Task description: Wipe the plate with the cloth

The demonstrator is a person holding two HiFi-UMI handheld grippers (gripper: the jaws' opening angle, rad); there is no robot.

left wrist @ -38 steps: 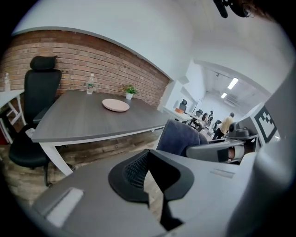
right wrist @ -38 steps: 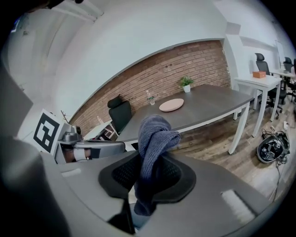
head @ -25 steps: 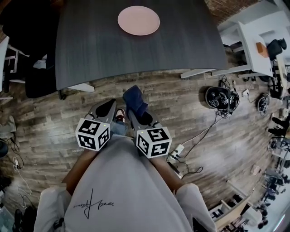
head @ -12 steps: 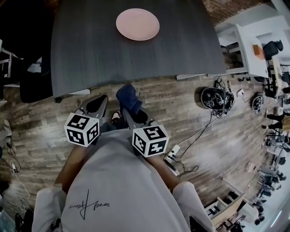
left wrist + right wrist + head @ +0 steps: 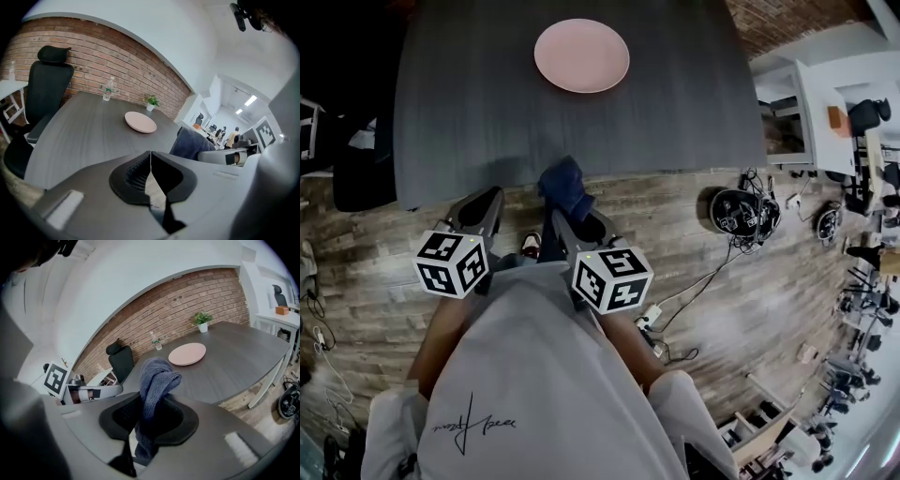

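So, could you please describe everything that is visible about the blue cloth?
The cloth is dark blue and looks like soft knitted fabric. It is bunched and folded over, its hump rising above the right tool, whose jaws are shut on it, with a tail hanging below. It is held by the near edge of the table, apart from the pink plate.

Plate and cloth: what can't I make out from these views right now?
Plate: too small and far in all views to tell whether it is dirty.
Cloth: lower end hidden behind the jaws of the right gripper, right gripper view; head view shows only its bunched top.
Bottle: left gripper view, label too small to read.
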